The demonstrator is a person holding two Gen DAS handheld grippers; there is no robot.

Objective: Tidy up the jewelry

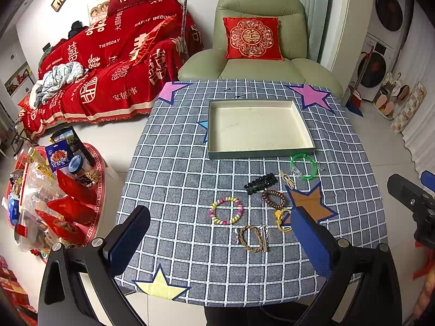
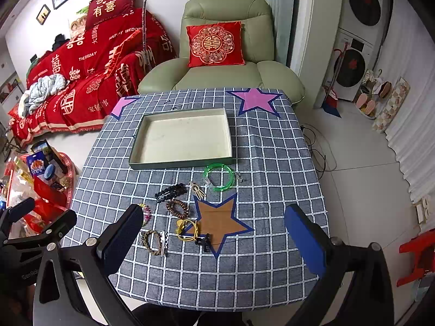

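Note:
An empty cream tray (image 1: 307, 133) (image 2: 136, 160) sits on the checked tablecloth. In front of it lie a green bangle (image 1: 314, 172) (image 2: 231, 180), a black clip (image 1: 261, 183) (image 2: 171, 190), a brown bead bracelet (image 1: 274, 198) (image 2: 176, 207), a pastel bead bracelet (image 1: 225, 210), a braided bracelet (image 1: 251, 237) (image 2: 153, 241), a yellow cord piece (image 1: 281, 217) (image 2: 186, 228), a beige clip (image 2: 197, 188) and a small black clip (image 2: 204, 240). My left gripper (image 1: 220, 233) and right gripper (image 2: 214, 231) are open, empty, above the near table edge.
A green armchair (image 1: 258, 62) with a red cushion stands behind the table. A red-covered sofa (image 1: 108, 68) is at left. A red tray of snacks (image 1: 54, 195) sits low at left. Washing machines (image 2: 353, 54) and a red stool (image 2: 418, 255) are at right.

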